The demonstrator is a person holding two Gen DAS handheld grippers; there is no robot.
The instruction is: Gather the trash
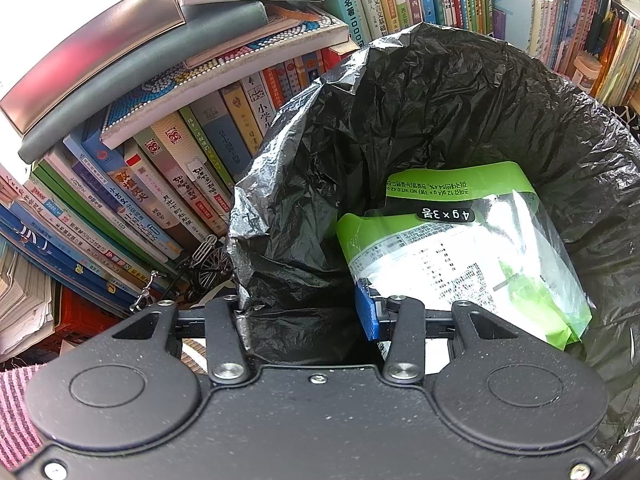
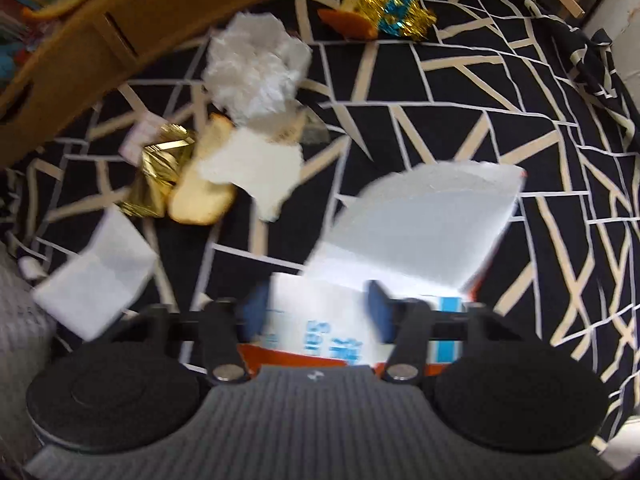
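While poised over the black bin bag (image 1: 460, 92), left claw (image 1: 304, 308) spread wide, pinching nothing; bag edge draped against its left finger, green-and-clear wrapper (image 1: 468, 252) resting in the bag just ahead of the right finger. Right claw (image 2: 316, 312) partly closed around a white carton (image 2: 404, 232) with blue print, probably gripping it, though blurred. Ahead and to its left on the black patterned cloth (image 2: 480, 92): crumpled tissue (image 2: 256, 64), gold foil (image 2: 160, 168), bread slice (image 2: 204, 184), white paper (image 2: 100, 280).

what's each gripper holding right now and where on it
Left gripper: open over the black bin bag, holding nothing. Right gripper: white, orange and blue carton, by its near end.
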